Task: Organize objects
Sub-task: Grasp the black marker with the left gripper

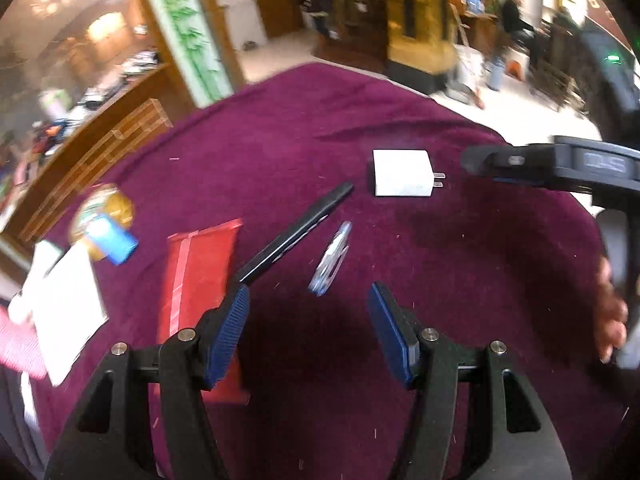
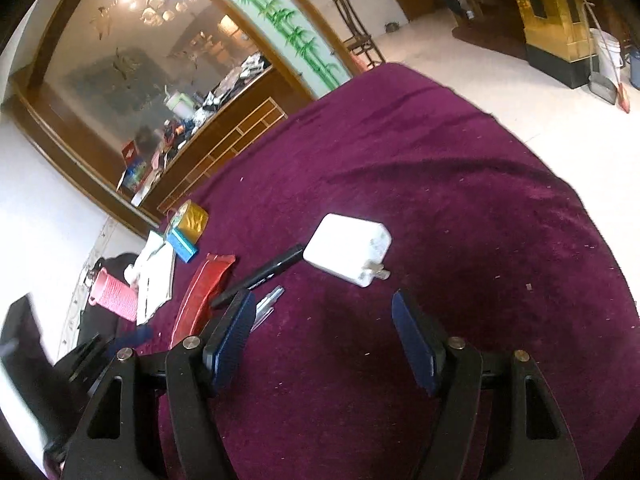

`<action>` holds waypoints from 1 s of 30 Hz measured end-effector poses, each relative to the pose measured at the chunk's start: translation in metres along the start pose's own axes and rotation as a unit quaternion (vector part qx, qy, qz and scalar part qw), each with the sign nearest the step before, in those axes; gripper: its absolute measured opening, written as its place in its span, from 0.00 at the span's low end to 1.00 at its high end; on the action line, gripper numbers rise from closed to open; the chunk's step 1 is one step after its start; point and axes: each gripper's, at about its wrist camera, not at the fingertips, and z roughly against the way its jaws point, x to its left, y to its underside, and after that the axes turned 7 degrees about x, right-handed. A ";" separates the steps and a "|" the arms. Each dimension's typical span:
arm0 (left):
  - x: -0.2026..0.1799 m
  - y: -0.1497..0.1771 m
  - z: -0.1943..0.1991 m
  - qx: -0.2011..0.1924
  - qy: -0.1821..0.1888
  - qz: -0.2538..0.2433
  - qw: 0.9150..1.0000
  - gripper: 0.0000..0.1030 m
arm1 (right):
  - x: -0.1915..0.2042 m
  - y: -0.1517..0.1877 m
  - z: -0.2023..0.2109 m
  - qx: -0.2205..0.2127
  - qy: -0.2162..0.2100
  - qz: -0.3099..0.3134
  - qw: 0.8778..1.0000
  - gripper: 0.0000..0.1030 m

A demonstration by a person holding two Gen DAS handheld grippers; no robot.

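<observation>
Roughly central white charger [image 2: 347,251], bare purple cloth [image 2: 460,200] rightward to edge, both tools [image 1: 310,300] [image 2: 325,312] wide, empty.

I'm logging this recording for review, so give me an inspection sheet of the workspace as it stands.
Surface: purple tablecloth, specked with lint.
Job's things: white charger, black pen, clear pen, red pouch, blue box, gold packet, white papers, pink roll.
Clutter: nothing seen.
Grippers: left gripper and right gripper open, empty.
Cables: nothing seen.
Surroundings: wooden sideboard, cluttered; people beyond.
</observation>
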 end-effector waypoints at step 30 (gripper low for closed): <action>0.050 -0.038 -0.048 -0.019 0.079 0.124 0.989 0.36 | -0.002 0.010 -0.019 0.024 0.015 0.006 1.000 0.69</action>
